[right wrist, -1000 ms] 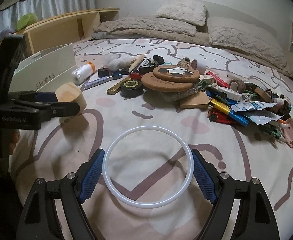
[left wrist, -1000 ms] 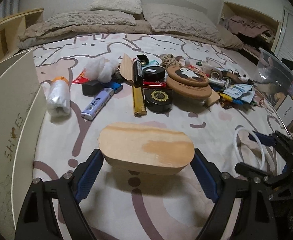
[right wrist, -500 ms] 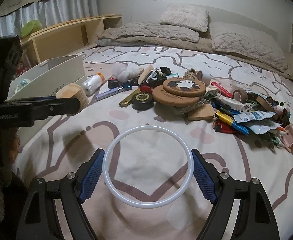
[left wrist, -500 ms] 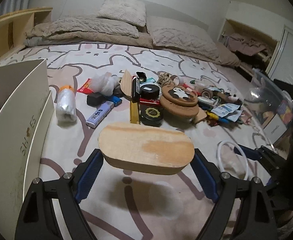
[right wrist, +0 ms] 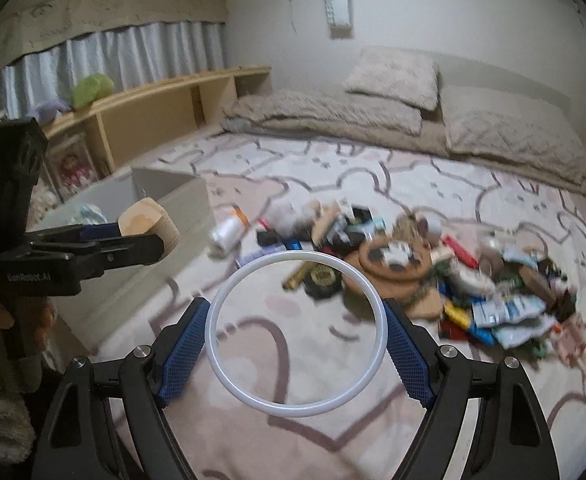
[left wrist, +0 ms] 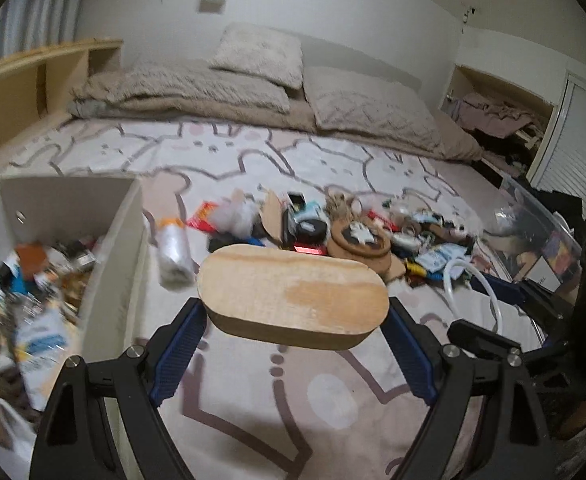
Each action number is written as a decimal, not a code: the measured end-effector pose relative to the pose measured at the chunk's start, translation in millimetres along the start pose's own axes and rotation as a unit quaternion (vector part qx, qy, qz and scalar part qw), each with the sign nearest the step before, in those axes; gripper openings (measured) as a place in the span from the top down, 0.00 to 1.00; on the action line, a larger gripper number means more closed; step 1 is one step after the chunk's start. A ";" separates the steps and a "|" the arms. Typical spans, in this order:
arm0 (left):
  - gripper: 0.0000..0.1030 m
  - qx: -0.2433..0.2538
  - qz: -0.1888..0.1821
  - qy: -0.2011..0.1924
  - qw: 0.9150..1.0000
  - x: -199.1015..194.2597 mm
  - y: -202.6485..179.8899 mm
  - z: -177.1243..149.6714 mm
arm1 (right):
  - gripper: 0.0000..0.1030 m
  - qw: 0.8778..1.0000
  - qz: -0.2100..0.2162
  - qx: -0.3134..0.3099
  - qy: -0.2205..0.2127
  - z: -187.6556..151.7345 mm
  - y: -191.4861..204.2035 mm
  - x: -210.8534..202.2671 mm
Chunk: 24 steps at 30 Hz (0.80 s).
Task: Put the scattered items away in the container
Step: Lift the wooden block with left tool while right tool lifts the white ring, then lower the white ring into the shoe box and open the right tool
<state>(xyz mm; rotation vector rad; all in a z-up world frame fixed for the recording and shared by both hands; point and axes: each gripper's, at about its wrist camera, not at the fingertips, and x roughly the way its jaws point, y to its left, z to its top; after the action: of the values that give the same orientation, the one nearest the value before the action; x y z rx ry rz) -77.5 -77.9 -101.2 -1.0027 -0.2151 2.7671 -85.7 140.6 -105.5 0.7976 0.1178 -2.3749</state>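
Nearest in the left wrist view, the left gripper [left wrist: 295, 320] is holding a pale oval wooden block [left wrist: 293, 300] up off the bed, its blue-padded fingers [left wrist: 179, 350] spread wide and pressing on the block's two rounded ends, so the block's long axis is lying crosswise between them. In the right wrist view, the right gripper [right wrist: 295, 336] is likewise gripping a thin white plastic ring [right wrist: 295, 334] across its full width, fingers [right wrist: 183, 354] wide apart and touching the rim on both sides, with the ring hanging clear of the patterned pink-and-white bedspread [right wrist: 313, 412].

The cream open-topped cardboard box [left wrist: 109, 248], already partly filled with packets and oddments, is standing at the left edge of the bed, just left of the left gripper and slightly farther. The block is therefore the nearer load, and the judgement is that a short swing leftward will be bringing it over the box wall. The ring is sitting well to the right of the box, with the left gripper lying between them, so the right hand will probably be waiting or reaching around.

Farther off, the heap of scattered small items [right wrist: 405, 272] is still lying in the middle of the bed.
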 end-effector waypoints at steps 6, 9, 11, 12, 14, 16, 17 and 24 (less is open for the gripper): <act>0.14 -0.001 0.011 -0.028 1.000 -31.4 9.8 18.9 | 0.18 0.999 0.011 -0.018 -0.027 27.2 18.6 -6.9; 0.14 0.004 0.020 -0.039 0.999 -44.3 15.3 24.8 | 0.18 0.999 0.023 -0.019 -0.037 37.4 27.9 -6.7; 0.14 0.006 0.028 -0.047 0.998 -53.0 21.1 28.8 | 0.18 0.998 0.033 -0.020 -0.041 44.0 33.7 -5.4; 0.14 0.005 0.032 -0.050 0.998 -57.0 24.1 30.3 | 0.18 0.998 0.039 -0.020 -0.044 48.4 37.3 -4.3; 0.14 0.001 0.041 -0.058 0.997 -65.1 32.3 32.6 | 0.18 0.997 0.050 -0.022 -0.048 55.9 43.3 -2.3; 0.14 -0.005 0.049 -0.065 0.997 -71.9 41.1 34.3 | 0.18 0.997 0.059 -0.026 -0.052 62.3 49.7 -0.6; 0.14 -0.006 0.053 -0.068 0.996 -75.0 45.6 35.0 | 0.18 0.996 0.065 -0.028 -0.053 66.7 54.1 0.9; 0.14 -0.017 0.089 -0.076 0.993 -88.3 81.8 42.7 | 0.18 0.993 0.095 -0.042 -0.057 85.7 80.6 8.7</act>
<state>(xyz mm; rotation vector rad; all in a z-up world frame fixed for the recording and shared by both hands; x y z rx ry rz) -49.0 -180.3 -30.6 -0.8572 -0.2034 3.0148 -88.0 48.3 -32.0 0.6050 0.0888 -2.2133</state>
